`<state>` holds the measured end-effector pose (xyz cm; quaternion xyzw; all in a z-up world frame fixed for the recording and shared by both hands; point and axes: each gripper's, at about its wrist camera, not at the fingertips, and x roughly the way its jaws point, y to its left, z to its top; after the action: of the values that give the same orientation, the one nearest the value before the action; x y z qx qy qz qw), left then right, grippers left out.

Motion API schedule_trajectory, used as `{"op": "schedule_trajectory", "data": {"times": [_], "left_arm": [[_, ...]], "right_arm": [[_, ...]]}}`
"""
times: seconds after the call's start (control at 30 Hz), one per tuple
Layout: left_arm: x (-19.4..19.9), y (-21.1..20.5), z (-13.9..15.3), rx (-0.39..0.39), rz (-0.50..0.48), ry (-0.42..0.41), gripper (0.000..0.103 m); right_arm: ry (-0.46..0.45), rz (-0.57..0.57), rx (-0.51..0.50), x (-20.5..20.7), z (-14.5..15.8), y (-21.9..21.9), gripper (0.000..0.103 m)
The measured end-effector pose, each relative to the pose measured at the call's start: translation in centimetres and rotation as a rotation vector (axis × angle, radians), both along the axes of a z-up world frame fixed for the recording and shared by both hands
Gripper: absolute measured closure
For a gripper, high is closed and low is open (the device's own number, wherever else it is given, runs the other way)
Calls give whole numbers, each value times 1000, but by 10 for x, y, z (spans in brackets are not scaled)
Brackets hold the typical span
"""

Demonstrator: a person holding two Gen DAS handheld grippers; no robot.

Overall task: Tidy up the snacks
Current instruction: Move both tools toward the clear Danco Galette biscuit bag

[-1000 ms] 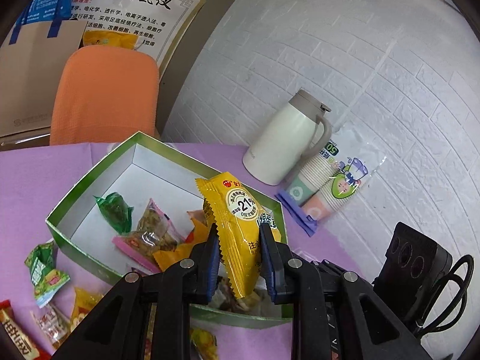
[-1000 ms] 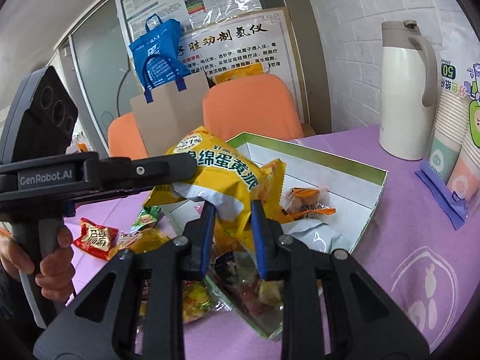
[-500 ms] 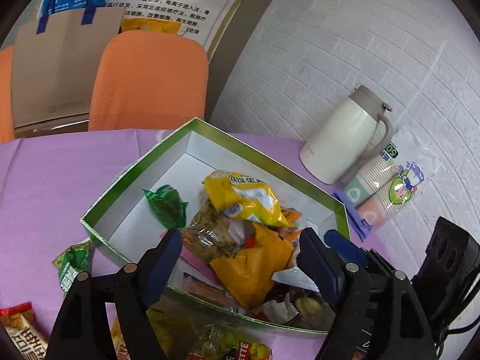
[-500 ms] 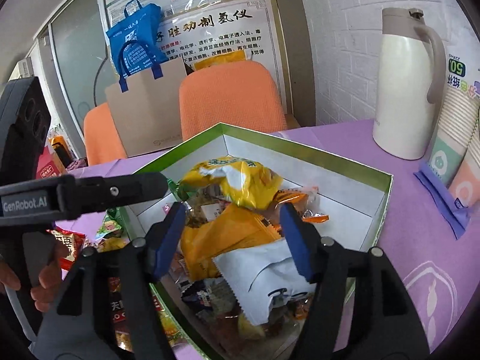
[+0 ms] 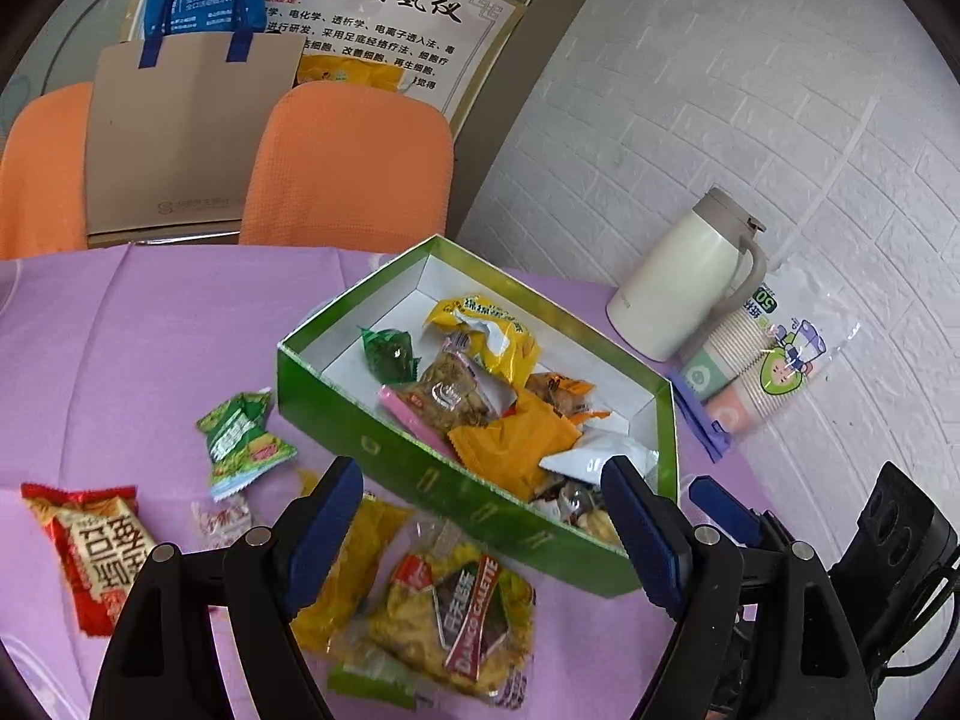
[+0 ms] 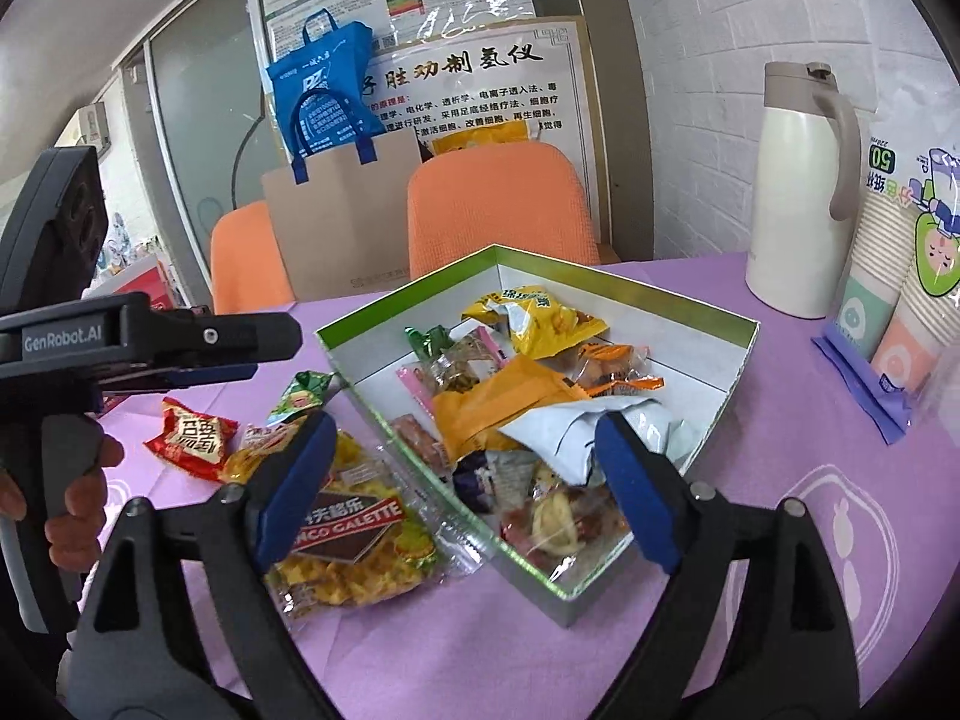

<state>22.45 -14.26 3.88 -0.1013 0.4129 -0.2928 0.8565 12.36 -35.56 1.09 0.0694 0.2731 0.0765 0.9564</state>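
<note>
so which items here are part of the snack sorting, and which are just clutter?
Job:
- green box with snacks inside
- loose packets on the purple cloth: Galette pack, red packet, green packet

Clutter:
- white jug
- paper cups
- brown bag
- orange chairs

White brick-pattern wall (image 5: 750, 90) runs behind the table on the right. Table covered with a purple cloth (image 5: 150, 324). Two orange chair backs beyond the table's far edge: one (image 5: 354, 162) directly behind it, the other (image 5: 42, 174) to its left. Brown paper bag with blue handles (image 5: 174, 138) stands between the chairs. Poster with black Chinese lettering (image 6: 480, 90) leans behind them. Frosted glass panel (image 6: 204, 120) left of the poster. Light even, daylight-like.
</note>
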Motion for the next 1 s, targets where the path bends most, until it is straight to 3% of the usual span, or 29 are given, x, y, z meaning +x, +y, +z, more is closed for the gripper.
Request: {"op": "schedule_trajectory", "data": {"times": [0.17, 0.5, 0.63, 0.7, 0.73, 0.77, 0.83, 1.0], "left_arm": [[-33, 25, -13, -32, 19, 38, 18], [-73, 64, -49, 5, 72, 81, 18], [-80, 76, -57, 7, 82, 91, 18], [-80, 78, -60, 6, 78, 101, 18], [-79, 77, -61, 7, 69, 104, 18], [-79, 74, -62, 6, 60, 106, 18], [-79, 69, -63, -7, 29, 107, 18], [-78, 54, -69, -31, -22, 137, 19]], "right_arm": [[11, 56, 17, -27, -9, 14, 12], [123, 185, 16, -43, -46, 60, 16], [148, 205, -52, -39, -53, 77, 28], [152, 208, -60, -38, -56, 81, 41], [160, 204, -67, -36, -57, 81, 59], [170, 196, -74, -36, -59, 80, 70], [182, 204, -68, -37, -60, 78, 82], [201, 270, 16, -46, -60, 72, 84]]}}
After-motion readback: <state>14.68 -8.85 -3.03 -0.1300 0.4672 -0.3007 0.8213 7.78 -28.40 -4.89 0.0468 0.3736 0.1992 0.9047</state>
